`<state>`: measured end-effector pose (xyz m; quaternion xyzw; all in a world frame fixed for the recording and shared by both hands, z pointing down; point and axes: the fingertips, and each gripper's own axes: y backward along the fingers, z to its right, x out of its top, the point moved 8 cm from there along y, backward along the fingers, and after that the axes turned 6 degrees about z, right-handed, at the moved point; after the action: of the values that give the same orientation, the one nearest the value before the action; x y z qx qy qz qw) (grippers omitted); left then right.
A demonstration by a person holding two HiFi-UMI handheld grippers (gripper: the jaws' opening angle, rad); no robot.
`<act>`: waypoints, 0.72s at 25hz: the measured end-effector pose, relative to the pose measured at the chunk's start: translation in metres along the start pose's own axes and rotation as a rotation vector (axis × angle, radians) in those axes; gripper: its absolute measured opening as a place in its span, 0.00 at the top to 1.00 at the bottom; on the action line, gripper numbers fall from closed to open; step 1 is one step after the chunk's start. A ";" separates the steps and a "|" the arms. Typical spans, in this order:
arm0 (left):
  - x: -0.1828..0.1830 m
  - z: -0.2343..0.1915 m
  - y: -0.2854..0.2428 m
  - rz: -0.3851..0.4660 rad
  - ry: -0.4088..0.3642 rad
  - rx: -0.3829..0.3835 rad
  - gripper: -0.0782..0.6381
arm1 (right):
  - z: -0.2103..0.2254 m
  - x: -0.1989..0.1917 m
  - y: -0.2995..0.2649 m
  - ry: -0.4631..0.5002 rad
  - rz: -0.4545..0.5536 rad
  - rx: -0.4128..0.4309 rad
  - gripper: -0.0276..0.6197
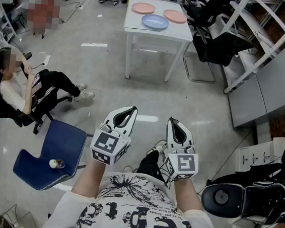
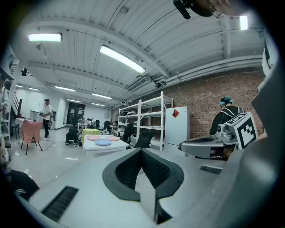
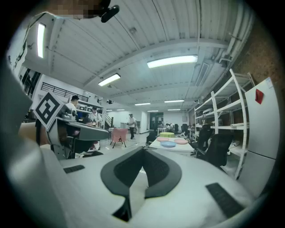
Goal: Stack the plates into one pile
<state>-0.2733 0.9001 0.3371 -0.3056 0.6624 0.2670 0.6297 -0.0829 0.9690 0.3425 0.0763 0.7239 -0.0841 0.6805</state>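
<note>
Well beyond left claw (image 1: 127, 115), right claw (image 1: 177, 130), plates (image 1: 154, 21) on table (image 1: 136, 27)

Bright, even indoor light, all from ceiling tube lamps (image 2: 122, 59); same kind of strips in right gripper view. Glossy floor (image 1: 149, 101) throws back white glare streaks. Shadows soft & faint, e.g. under tabletop (image 1: 156, 32). Head view sharp mid-frame, straight lines bow twd edges. Both gripper views: strong fisheye, dark vignette at corners, near foreground soft, far room crisper, slight cool tint. Plates (image 1: 154, 21) keep clean pastel colour, not blown out.
</note>
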 end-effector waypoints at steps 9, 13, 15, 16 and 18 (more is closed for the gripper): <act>-0.001 -0.008 -0.006 0.042 -0.013 -0.019 0.89 | 0.000 -0.002 -0.014 0.002 0.010 0.010 0.95; -0.001 -0.011 -0.020 0.027 -0.014 -0.024 0.89 | 0.012 -0.002 -0.022 -0.032 0.004 -0.002 0.95; -0.002 -0.017 -0.022 0.022 -0.008 -0.019 0.89 | 0.013 -0.004 -0.028 -0.049 0.000 -0.013 0.95; -0.003 -0.020 -0.023 0.020 -0.005 -0.016 0.89 | 0.013 -0.005 -0.031 -0.051 -0.002 -0.015 0.95; -0.006 -0.027 -0.029 0.014 -0.001 -0.011 0.89 | 0.015 -0.008 -0.040 -0.051 -0.005 -0.015 0.95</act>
<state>-0.2698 0.8612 0.3454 -0.3040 0.6629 0.2752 0.6264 -0.0768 0.9270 0.3501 0.0673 0.7073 -0.0822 0.6989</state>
